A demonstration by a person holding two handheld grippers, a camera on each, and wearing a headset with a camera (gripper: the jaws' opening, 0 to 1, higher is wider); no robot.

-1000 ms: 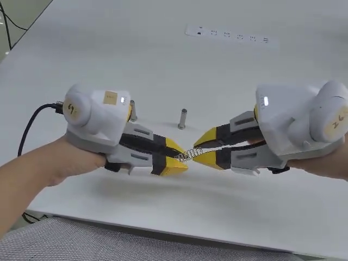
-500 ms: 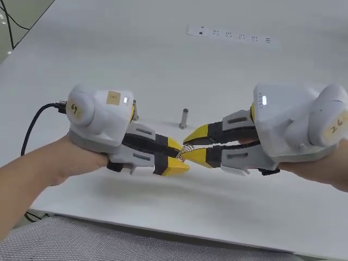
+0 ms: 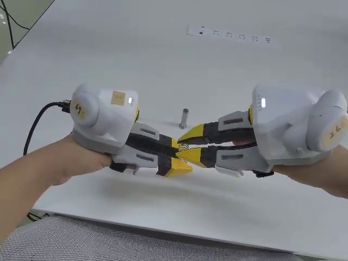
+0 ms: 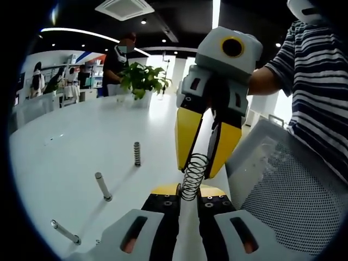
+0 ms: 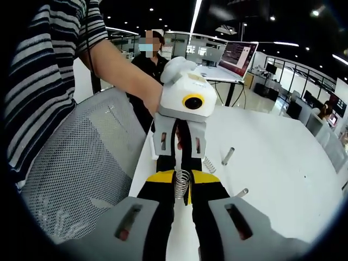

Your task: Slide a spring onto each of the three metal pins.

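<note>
A small coil spring is held in the air between my two grippers, above the white table. My left gripper is shut on one end of the spring. Facing it tip to tip, my right gripper is shut on the other end. One upright metal pin stands just behind the jaws. In the left gripper view two bare pins stand near a third pin that looks ribbed, as if a spring sits on it.
A white power strip lies at the far side of the table. A black cable runs off the left gripper. A grey mesh chair is at the near edge. People stand in the background.
The right gripper has moved left toward the left gripper, so the two sets of jaws now meet over the spring. Less of the spring shows between them.
</note>
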